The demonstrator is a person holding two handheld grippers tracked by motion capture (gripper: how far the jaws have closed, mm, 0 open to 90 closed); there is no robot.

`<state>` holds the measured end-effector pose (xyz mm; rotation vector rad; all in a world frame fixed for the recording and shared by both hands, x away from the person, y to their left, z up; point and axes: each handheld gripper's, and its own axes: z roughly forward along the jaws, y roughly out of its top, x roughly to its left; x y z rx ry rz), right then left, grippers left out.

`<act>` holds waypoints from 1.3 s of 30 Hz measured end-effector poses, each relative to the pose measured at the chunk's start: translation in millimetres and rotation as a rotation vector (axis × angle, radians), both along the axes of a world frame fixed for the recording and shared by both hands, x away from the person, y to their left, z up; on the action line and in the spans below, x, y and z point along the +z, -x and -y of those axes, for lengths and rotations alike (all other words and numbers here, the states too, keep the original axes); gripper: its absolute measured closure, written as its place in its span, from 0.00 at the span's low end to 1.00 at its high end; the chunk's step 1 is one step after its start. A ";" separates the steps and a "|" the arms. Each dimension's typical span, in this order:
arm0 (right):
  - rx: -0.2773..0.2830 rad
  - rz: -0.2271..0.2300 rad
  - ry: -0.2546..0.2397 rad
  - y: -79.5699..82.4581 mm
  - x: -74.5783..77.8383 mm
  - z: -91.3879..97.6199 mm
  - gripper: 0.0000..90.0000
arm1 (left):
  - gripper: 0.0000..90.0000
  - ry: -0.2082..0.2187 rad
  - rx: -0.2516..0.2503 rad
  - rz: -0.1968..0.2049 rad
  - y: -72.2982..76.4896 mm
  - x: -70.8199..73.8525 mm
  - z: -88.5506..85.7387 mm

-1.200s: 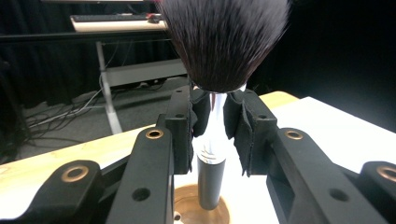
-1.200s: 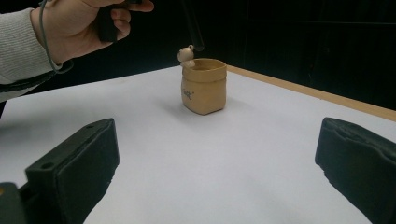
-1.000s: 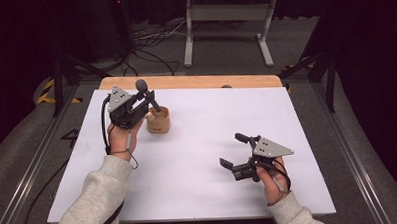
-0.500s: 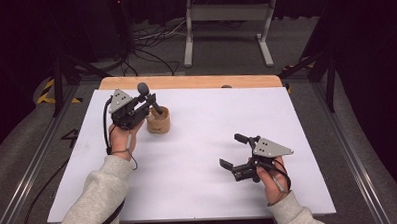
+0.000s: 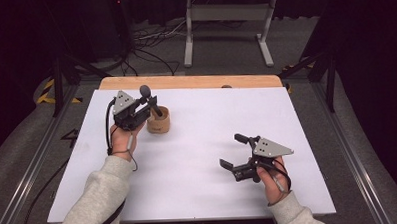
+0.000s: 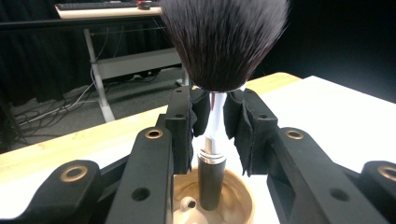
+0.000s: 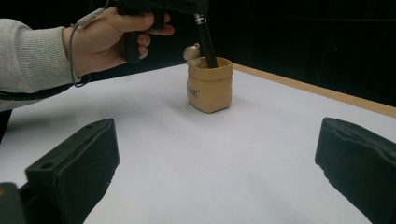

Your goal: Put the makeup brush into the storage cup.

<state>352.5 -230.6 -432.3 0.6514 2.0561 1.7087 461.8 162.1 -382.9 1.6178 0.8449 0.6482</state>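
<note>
A white table (image 5: 188, 157) with a bare wooden strip along its far edge takes up the middle of the high view, and the person's grey sleeves come in over its near edge. The left gripper (image 5: 147, 105) is held over the far left part of the table, just beside and above a small tan holder (image 5: 158, 124), a squat pot shaped like a little sack with a tiny pale figure perched on its rim. In the left gripper view its two black jaws are closed tight on the shiny metal neck of a makeup brush (image 6: 212, 121), the pads pressing it from both sides just under the bushy dark bristle head, which stands upward and slightly tilted. The brush's black handle end points down into the mouth of the holder (image 6: 233, 205), its tip inside the rim; whether it touches the bottom cannot be told. The right gripper view shows the same from the side: the dark handle (image 7: 205, 44) goes slantwise into the holder (image 7: 209, 85), with the left hand (image 7: 109, 39) gripping its tool above. The right gripper (image 5: 238, 153) is held low over the near right part of the table, well apart from the holder, its jaws spread wide with nothing between them but bare white table.
</note>
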 end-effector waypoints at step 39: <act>-0.006 0.002 -0.007 -0.7 3.7 5.5 0.00 | 0.03 0.017 -0.082 -0.025 6.7 -0.4 -10.9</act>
